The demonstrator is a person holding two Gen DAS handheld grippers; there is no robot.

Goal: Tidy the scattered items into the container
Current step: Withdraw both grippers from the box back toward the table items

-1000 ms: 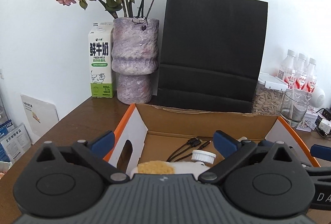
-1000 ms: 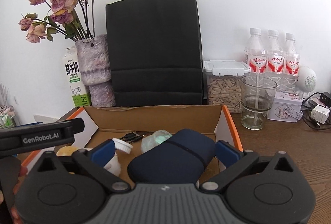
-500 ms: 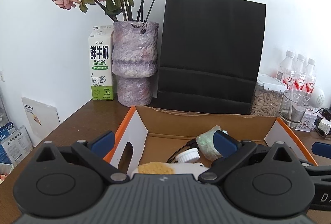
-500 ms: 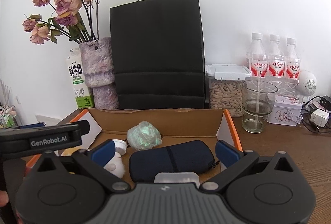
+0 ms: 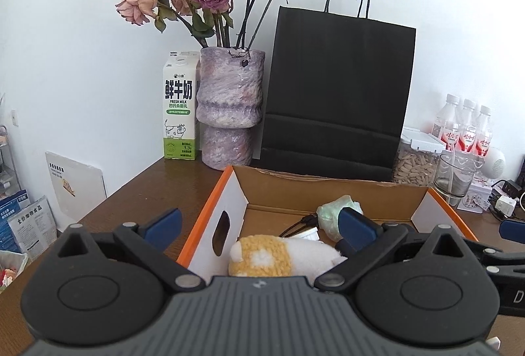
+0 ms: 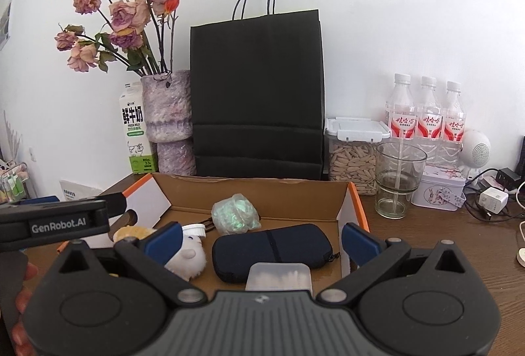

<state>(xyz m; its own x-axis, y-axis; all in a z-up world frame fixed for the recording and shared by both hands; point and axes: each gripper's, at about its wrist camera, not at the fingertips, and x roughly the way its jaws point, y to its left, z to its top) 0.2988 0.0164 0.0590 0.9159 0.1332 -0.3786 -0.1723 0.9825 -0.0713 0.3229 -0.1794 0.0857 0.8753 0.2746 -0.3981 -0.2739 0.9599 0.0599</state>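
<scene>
An open cardboard box (image 6: 262, 191) with orange edges holds a navy zip pouch (image 6: 272, 249), a green crinkled packet (image 6: 234, 214), a white and yellow plush toy (image 5: 279, 254), a white-capped bottle (image 6: 195, 229), a black cable (image 5: 300, 223) and a clear plastic case (image 6: 279, 275). My right gripper (image 6: 261, 239) is open and empty above the box's near side. My left gripper (image 5: 259, 223) is open and empty over the box's left wall (image 5: 226, 208); the plush toy also shows in the right wrist view (image 6: 187, 252).
Behind the box stand a black paper bag (image 6: 257, 93), a purple vase of dried roses (image 6: 169, 119) and a milk carton (image 6: 136, 134). To the right are a glass (image 6: 397, 180), a seed jar (image 6: 354, 155), three water bottles (image 6: 426, 113), a tin (image 6: 439, 191) and chargers (image 6: 492, 198).
My right gripper opened and let the navy pouch go; it now lies in the box. Both grippers drew back and rose a little.
</scene>
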